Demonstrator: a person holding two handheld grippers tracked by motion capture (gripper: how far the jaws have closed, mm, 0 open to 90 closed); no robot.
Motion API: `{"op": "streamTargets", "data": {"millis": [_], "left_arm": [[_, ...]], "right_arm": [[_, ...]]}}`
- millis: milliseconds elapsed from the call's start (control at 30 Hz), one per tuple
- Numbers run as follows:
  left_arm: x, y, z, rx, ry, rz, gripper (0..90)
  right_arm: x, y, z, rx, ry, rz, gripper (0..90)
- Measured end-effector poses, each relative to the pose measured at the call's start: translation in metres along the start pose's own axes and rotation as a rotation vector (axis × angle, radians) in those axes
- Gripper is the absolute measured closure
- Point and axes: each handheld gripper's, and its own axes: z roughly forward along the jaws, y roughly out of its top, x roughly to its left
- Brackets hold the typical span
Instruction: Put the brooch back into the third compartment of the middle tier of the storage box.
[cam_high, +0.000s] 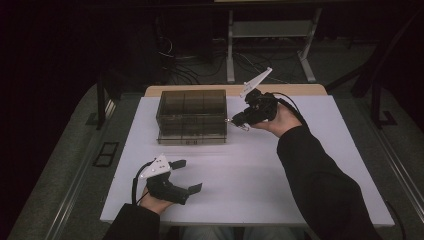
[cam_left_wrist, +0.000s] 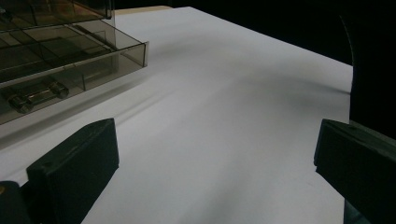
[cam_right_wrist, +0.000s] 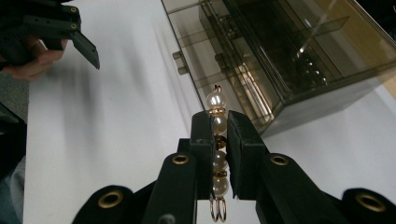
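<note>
We've got the pearl strand (cam_right_wrist: 217, 140) clamped in the right gripper (cam_right_wrist: 218, 135), long axis along the jaws, tip pointing at 12 toward the box (cam_right_wrist: 289, 60). Left gripper (cam_high: 186, 176) wide, empty.

Black tools (cam_right_wrist: 218, 154), brass-ringed screw holes, black sleeves (cam_high: 320, 180).

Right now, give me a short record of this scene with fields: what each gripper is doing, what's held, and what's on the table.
right gripper: shut on the pearl strand, raised beside the box's right end
pearl strand: pearls with gold links, gold rings at its lower end
left gripper: open, nothing between the jaws, near the table's front edge
smoky clear box: toward the table's far side, divided into compartments
table: white top
</note>
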Motion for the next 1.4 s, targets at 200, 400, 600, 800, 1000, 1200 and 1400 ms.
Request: {"op": "streamTargets", "data": {"millis": [200, 400, 600, 800, 1000, 1200, 1400], "left_arm": [[0.000, 0.000, 0.000, 0.002, -0.002, 0.005, 0.0], [0.000, 0.000, -0.001, -0.001, -0.003, 0.004, 0.0], [0.000, 0.000, -0.001, -0.001, -0.003, 0.004, 0.0], [0.000, 0.000, -0.001, -0.001, -0.002, 0.004, 0.0], [0.001, 0.001, -0.001, -0.004, -0.005, 0.007, 0.0], [0.001, 0.001, -0.001, -0.003, -0.005, 0.007, 0.0], [0.001, 0.001, -0.001, 0.001, -0.006, 0.014, 0.0]], "right_arm": [[0.001, 0.011, 0.013, 0.010, 0.009, -0.014, 80.5], [0.001, 0.017, 0.020, 0.012, 0.011, -0.023, 80.5], [0.001, 0.022, 0.028, 0.018, 0.012, -0.028, 80.5], [-0.003, 0.023, 0.042, 0.028, 0.012, -0.026, 80.5], [-0.006, 0.024, 0.051, 0.035, 0.010, -0.022, 80.5], [-0.008, 0.026, 0.060, 0.045, 0.009, -0.026, 80.5], [-0.012, 0.027, 0.071, 0.047, 0.009, -0.031, 80.5]]}}
